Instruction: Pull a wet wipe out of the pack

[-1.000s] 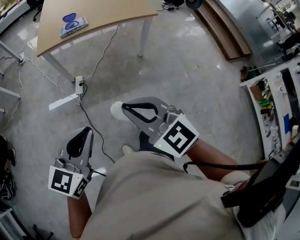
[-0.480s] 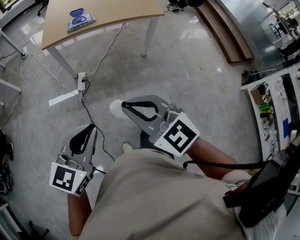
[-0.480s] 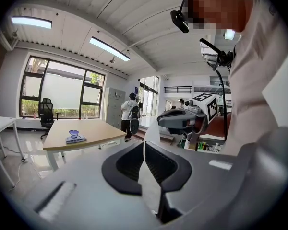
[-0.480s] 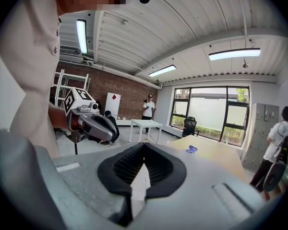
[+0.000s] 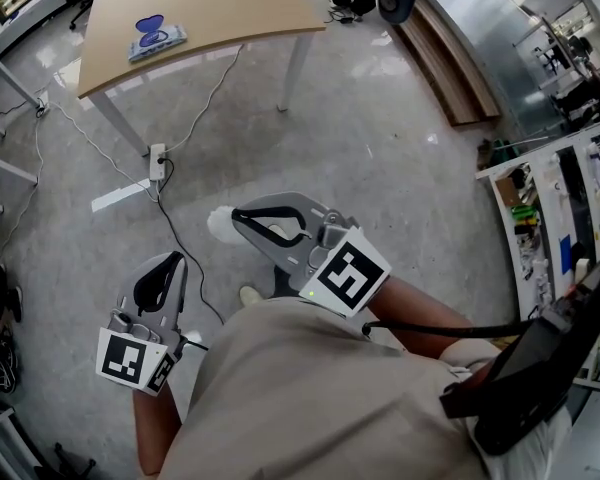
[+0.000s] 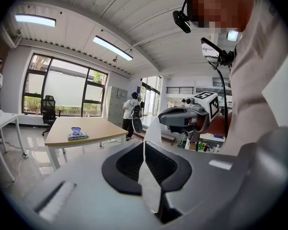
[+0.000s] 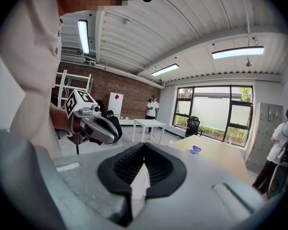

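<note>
Left gripper (image 5: 171, 262) (image 6: 144, 143) hangs low at the person's left side, jaws pressed together with nothing between them, pointing out over the floor (image 5: 380, 138). Right gripper (image 5: 238, 216) (image 7: 144, 145) sits just to its right, jaws closed too, tips meeting and empty, above a white shoe (image 5: 220, 224). The wet wipe pack (image 5: 157, 40) (image 6: 78, 134) (image 7: 195, 150) lies well apart from both, on the far left part of the wooden counter (image 5: 230, 3), a blue lid standing up from it. Any print on the pack is too small to read. The marker cube (image 5: 347, 273) on the right gripper shows only a black-and-white square pattern, no letters. A white power strip (image 5: 157, 158) lies on the floor by the counter's near leg, cables trailing from it. The person's torso (image 5: 320, 398) fills the near frame, and a black device (image 5: 540, 368) at the right edge is cut off.
</note>
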The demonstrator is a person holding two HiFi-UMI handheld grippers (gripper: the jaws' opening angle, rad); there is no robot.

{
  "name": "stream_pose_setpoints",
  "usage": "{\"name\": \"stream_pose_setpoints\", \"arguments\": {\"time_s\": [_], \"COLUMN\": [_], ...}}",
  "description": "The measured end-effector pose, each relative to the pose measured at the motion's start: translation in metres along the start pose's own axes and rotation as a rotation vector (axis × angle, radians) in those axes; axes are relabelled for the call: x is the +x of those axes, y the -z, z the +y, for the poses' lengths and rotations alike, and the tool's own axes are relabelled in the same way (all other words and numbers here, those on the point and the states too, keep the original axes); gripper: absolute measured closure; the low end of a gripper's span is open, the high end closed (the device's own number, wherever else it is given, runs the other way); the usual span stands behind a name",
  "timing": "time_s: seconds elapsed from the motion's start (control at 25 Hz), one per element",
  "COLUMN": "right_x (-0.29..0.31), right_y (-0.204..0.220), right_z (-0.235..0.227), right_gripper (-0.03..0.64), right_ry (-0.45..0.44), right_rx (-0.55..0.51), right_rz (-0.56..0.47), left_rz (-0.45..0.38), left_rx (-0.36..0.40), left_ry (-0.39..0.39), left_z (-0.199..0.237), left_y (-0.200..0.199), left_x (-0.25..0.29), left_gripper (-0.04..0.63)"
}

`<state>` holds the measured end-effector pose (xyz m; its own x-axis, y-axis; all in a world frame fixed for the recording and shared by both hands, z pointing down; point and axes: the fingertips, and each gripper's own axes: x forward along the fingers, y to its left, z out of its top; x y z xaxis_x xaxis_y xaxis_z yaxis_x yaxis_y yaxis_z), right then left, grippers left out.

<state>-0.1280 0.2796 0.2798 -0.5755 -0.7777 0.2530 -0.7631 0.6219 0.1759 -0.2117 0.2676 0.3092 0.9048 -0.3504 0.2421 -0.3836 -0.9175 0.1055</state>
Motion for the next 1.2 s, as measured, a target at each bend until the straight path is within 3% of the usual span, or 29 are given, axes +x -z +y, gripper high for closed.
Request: {"name": "stream_pose_setpoints", "arguments": {"time_s": [0.6,1.0,1.2], "right_x": [0.000,0.036,0.054], "right_y": [0.018,0.033,0.034], "right_z": [-0.062,-0.187,-0.265], "right_gripper": [0.614,0.614,0.614], "right_ry": [-0.014,-0.068,-0.113], "right_rx": [-0.025,-0.008,-0.048], "right_rz": [0.001,-0.034,-0.014], "left_rz": [0.016,0.036,0.032], "left_rx": [0.001,-0.013,-0.014], "left_ry": [0.006,-0.109,-0.158], "left_z": [0.017,0.095,0.139], "left_y": [-0.009,-0.034,-0.058], "left_x": [0.066,0.161,0.221], "left_gripper": [0.581,0.581,0.581]}}
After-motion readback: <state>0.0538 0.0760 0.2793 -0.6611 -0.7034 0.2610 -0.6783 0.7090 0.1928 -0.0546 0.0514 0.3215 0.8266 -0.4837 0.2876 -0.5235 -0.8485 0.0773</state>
